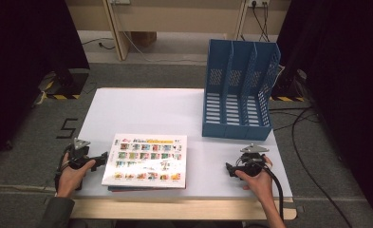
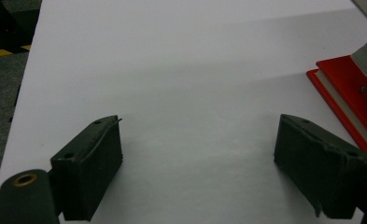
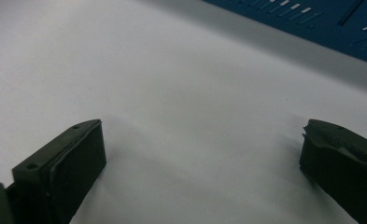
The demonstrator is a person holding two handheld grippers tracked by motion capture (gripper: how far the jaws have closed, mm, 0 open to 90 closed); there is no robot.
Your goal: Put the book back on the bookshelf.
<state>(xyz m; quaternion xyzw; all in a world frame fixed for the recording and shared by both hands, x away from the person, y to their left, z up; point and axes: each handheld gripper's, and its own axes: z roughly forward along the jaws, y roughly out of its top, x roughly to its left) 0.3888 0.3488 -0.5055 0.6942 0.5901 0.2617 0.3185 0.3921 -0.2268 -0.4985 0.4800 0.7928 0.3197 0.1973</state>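
A stack of books lies at the table's front middle; the top book (image 1: 146,159) has a white cover with rows of small colour pictures, and a red book (image 2: 347,100) lies under it. My left gripper (image 1: 98,159) rests on the table just left of the stack, jaws open, nothing between them (image 2: 200,168). A blue three-slot file rack (image 1: 238,90) stands at the back right. My right gripper (image 1: 230,170) lies near the front right, in front of the rack, jaws wide open over bare table (image 3: 200,163).
The white table (image 1: 151,111) has free room behind the books and between books and rack. The rack's blue wall (image 3: 312,23) runs along the far right in the right gripper view. Cables trail on the floor at the right.
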